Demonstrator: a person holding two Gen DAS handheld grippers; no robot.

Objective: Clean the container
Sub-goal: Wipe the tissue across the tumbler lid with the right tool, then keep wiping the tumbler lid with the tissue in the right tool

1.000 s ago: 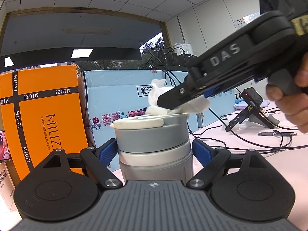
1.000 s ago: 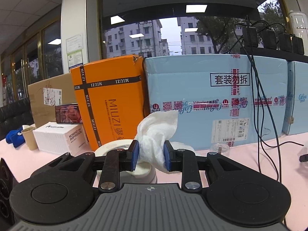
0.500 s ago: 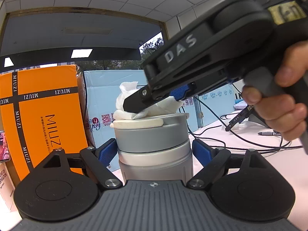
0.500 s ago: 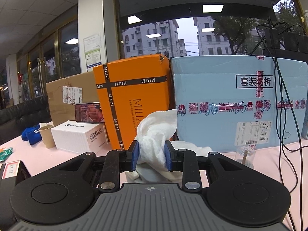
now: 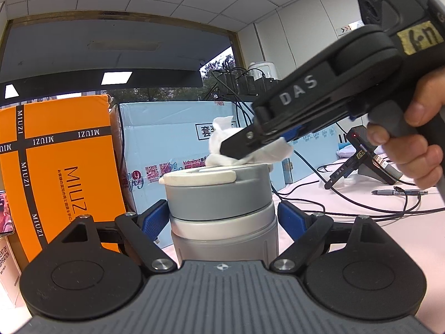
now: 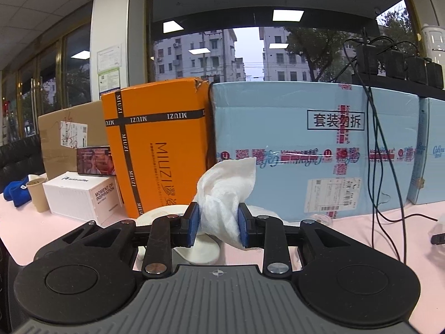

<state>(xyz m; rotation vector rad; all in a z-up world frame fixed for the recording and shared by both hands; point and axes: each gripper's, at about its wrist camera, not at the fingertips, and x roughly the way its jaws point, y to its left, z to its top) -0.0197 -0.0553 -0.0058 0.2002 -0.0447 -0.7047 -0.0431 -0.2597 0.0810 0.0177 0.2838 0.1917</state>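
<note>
Left wrist view: the left gripper clamps its blue pads against both sides of an upright grey container with a white lid. Above the container, the right gripper, held by a hand, presses a white tissue onto the container's top.

Right wrist view: the right gripper pinches the crumpled tissue tight between its pads. Just below the tissue lies the container's white lid. Behind the container stand an orange box and a blue box.

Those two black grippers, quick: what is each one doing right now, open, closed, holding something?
Left gripper: closed on the upright grey cylindrical container.
Right gripper: closed on a crumpled white paper tissue, pressed on the container's lid.
</note>
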